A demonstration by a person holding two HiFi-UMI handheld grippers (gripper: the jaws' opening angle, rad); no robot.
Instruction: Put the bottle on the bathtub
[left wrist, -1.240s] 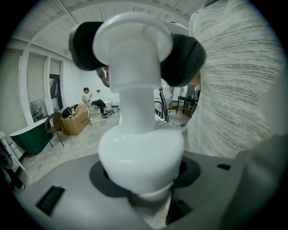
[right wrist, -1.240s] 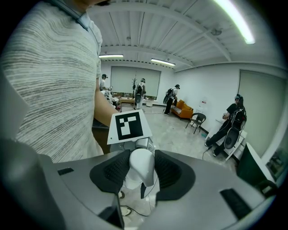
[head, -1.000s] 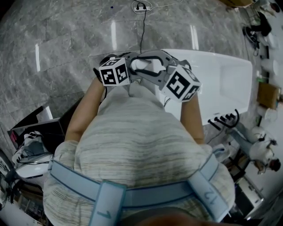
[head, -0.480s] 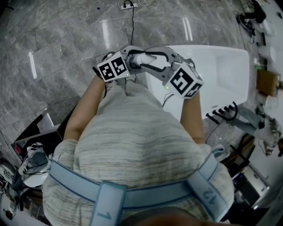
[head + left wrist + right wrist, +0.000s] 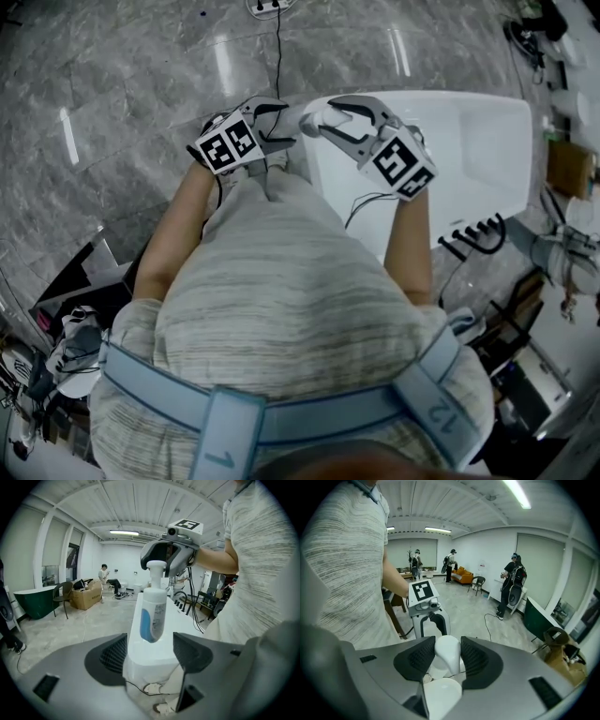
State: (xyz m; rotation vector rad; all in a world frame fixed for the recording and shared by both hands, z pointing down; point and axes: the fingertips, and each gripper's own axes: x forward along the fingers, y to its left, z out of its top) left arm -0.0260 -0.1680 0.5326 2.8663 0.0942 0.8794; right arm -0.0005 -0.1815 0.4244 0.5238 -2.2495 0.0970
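Clutter sits at your far left: a dark box (image 5: 75,277) and a white device with cables (image 5: 73,347) on the grey marble floor (image 5: 122,84), well apart from your hands. Ahead of you a power strip (image 5: 265,6) lies on that floor, and its black cable (image 5: 278,47) runs down toward the grippers. Your left gripper (image 5: 279,122) has just been opening its jaws. They stand wide apart, and its own view shows the bottle (image 5: 152,613) framed between them but ahead of the pads, touched by neither. The bottle is white with a blue patch on its label. It hangs nearly upright with a slight lean, its base in the air over the near end of the white bathtub (image 5: 140,663). The open left jaws are the nearest things to it. Your right gripper (image 5: 446,656) carries it from above, jaws closed on the white pump head (image 5: 447,651), facing the left gripper. To the right the bathtub stretches away from you, and past its far side black fittings (image 5: 473,234) and other gear crowd the floor. Farther off in the room, the gripper views show a dark green tub (image 5: 28,602), a chair (image 5: 61,595), a cardboard box (image 5: 86,595), a seated person (image 5: 110,578) and several standing people (image 5: 513,585).
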